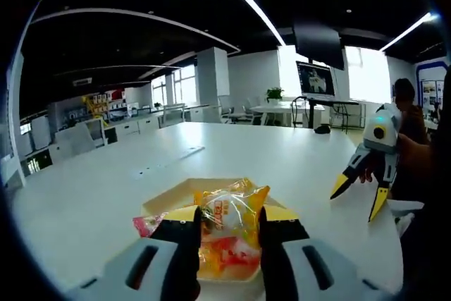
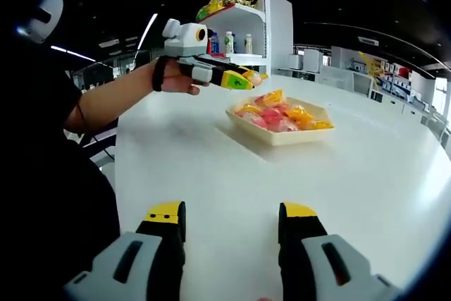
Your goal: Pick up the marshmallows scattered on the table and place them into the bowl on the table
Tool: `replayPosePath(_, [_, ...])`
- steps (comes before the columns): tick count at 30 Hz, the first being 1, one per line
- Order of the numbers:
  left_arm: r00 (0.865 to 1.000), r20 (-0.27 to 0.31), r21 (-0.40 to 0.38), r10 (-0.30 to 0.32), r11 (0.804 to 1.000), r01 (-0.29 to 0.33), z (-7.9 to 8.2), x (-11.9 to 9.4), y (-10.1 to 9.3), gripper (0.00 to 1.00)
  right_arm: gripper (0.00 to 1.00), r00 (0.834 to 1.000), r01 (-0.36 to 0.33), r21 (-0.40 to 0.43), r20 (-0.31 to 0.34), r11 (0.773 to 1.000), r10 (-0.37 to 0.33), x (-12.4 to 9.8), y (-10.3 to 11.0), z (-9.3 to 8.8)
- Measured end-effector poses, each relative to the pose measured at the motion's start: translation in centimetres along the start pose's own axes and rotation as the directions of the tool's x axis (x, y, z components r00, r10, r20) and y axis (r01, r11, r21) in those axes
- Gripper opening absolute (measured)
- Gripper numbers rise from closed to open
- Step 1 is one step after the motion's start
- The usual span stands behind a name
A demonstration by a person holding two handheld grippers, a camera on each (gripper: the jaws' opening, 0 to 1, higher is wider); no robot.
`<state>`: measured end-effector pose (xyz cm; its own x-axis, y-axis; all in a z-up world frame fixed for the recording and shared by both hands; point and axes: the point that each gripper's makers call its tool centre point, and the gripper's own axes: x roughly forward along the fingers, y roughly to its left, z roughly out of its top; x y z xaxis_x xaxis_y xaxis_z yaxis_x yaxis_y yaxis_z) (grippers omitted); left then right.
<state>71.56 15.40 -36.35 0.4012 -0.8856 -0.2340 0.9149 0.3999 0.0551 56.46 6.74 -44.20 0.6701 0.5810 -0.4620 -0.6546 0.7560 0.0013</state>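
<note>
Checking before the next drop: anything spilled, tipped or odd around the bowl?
Nothing stands out. The bowl sits level on the table, the wrapped sweets inside it. The left gripper holds one wrapped marshmallow above the bowl; the right gripper is open.

A yellow-wrapped marshmallow (image 1: 229, 220) sat pinched between the left tool's (image 1: 229, 234) jaws above the bowl (image 2: 280, 136), a shallow cream square dish on the white table (image 2: 366, 181) heaped with pink, orange and yellow packets (image 2: 282, 115).
</note>
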Motion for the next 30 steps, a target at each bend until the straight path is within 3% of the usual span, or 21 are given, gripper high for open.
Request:
replayPosePath(17, [1.0, -0.019, 0.011, 0.017, 1.0, -0.017, -0.6, 0.4, 0.3, 0.35, 0.53, 1.0, 0.002, 0.004, 0.0, 1.0, -0.002, -0.2, 0.0, -0.3])
replayPosePath(19, [0.998, -0.032, -0.021, 0.061, 0.998, -0.062, -0.8, 0.3, 1.0, 0.48, 0.53, 1.0, 0.003, 0.005, 0.001, 1.0, -0.003, -0.2, -0.1, -0.3])
replayPosePath(21, [0.995, -0.083, 0.034, 0.05, 0.998, -0.048, -1.5, 0.6, 0.5, 0.83, 0.53, 1.0, 0.002, 0.007, 0.001, 1.0, -0.002, -0.2, -0.1, -0.4])
replayPosePath(22, [0.995, -0.091, 0.074, 0.047, 0.996, -0.041, -1.6, 0.7, 0.2, 0.94, 0.53, 1.0, 0.001, 0.007, 0.001, 1.0, -0.001, -0.2, -0.1, -0.4])
replayPosePath(24, [0.995, -0.085, 0.091, 0.046, 0.995, -0.038, -1.4, 0.6, -0.2, 0.86, 0.53, 1.0, 0.0, 0.005, 0.001, 1.0, 0.0, -0.2, -0.1, -0.3])
replayPosePath(26, [0.997, -0.072, 0.035, 0.039, 0.999, -0.037, -1.2, 0.7, -0.2, 0.86, 0.53, 1.0, -0.001, 0.005, 0.004, 1.0, 0.001, -0.2, 0.0, -0.3])
replayPosePath(30, [0.997, -0.061, -0.008, 0.05, 0.999, -0.05, -1.0, 0.5, 0.5, 0.82, 0.53, 1.0, -0.005, 0.001, 0.007, 1.0, 0.005, -0.2, 0.1, -0.2])
